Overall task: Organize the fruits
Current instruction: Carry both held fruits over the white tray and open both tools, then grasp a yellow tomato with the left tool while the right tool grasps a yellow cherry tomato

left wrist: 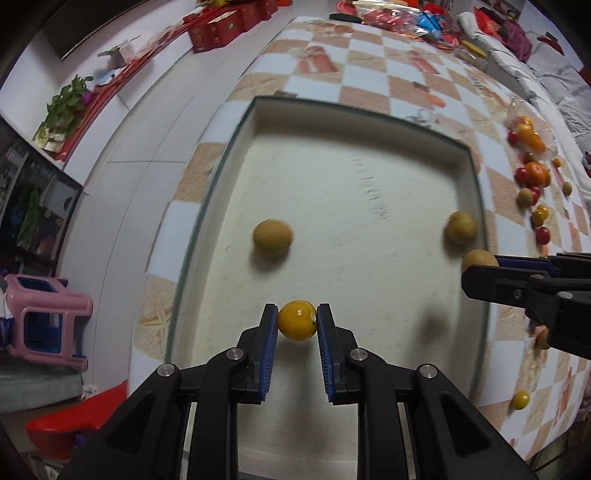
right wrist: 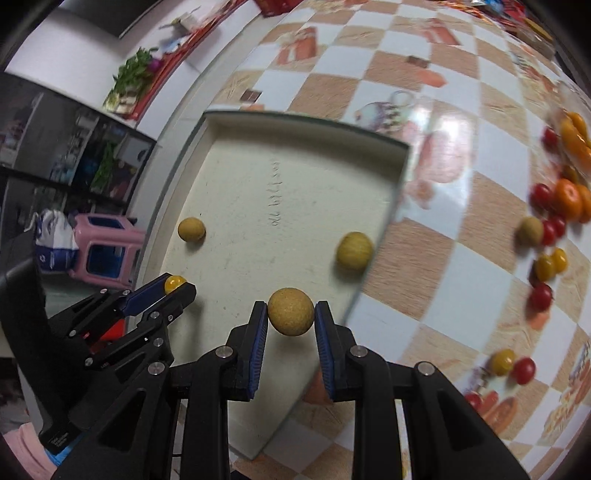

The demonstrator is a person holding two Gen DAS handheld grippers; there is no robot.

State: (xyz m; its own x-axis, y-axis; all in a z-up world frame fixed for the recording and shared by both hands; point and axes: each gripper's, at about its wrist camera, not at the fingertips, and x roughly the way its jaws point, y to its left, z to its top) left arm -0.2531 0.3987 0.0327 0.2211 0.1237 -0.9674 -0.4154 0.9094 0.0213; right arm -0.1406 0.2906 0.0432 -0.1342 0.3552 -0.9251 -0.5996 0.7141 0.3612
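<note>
My left gripper (left wrist: pixel 297 320) is shut on a yellow cherry tomato (left wrist: pixel 296 319) and holds it over the near part of a white tray (left wrist: pixel 236 147). My right gripper (right wrist: pixel 290 317) is shut on a tan longan (right wrist: pixel 290 311) above the tray's (right wrist: pixel 295 122) right side; it also shows in the left wrist view (left wrist: pixel 479 260). Two more longans lie in the tray, one at the left (left wrist: pixel 272 237) and one by the right wall (left wrist: pixel 460 227). The left gripper with its tomato (right wrist: pixel 174 283) shows in the right wrist view.
A checkered tablecloth (left wrist: pixel 369 74) covers the table. A loose pile of red and yellow cherry tomatoes, oranges and longans (left wrist: pixel 532 173) lies right of the tray, also in the right wrist view (right wrist: pixel 554 221). Red boxes (left wrist: pixel 221 26) stand at the far edge. A pink stool (left wrist: pixel 44 317) stands left.
</note>
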